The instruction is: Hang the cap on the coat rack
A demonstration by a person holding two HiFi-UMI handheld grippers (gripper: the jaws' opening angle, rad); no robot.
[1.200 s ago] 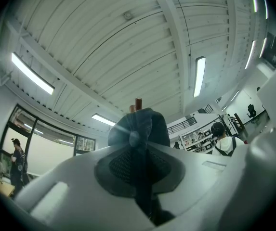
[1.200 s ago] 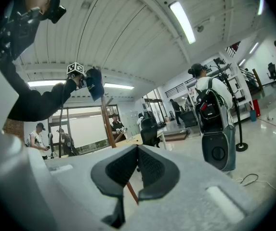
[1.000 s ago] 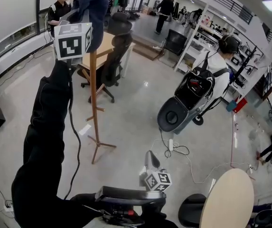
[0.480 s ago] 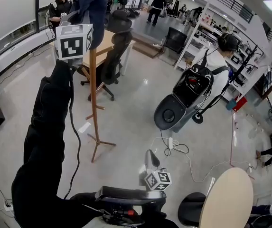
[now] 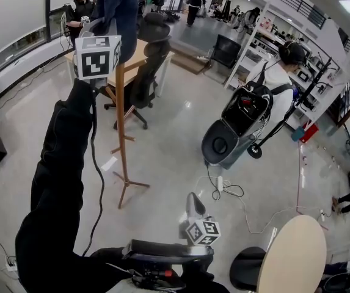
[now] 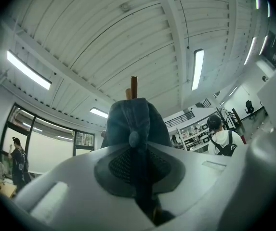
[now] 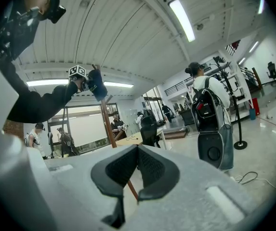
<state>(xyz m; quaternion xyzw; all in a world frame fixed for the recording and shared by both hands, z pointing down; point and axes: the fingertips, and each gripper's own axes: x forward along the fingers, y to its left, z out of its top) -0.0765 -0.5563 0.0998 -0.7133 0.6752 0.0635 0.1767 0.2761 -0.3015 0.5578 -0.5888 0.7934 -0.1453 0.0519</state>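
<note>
Cap: dark blue cap [image 5: 118, 8], up at the very top of the coat rack and draped against its upper pegs. I cannot tell whether it already bears on a peg.
Right tongs: right tongs [image 7: 137, 163] sit low by the person's waist, pads pressed together on nothing. They look idle, since one hand seems enough for this job.
Left tongs: left tongs [image 6: 137, 170], raised on an outstretched arm [image 5: 58, 182], pinch a fold of the cap's cloth. I judge this leaves the crown free to settle over a peg.
Coat rack: wooden pole [image 5: 121, 121] on spread feet on the floor [image 5: 175, 157]. A peg tip [image 6: 134, 83] pokes up just behind the crown.
Writing: none readable. The marker cubes [image 5: 97, 57] carry only black-and-white squares.
</note>
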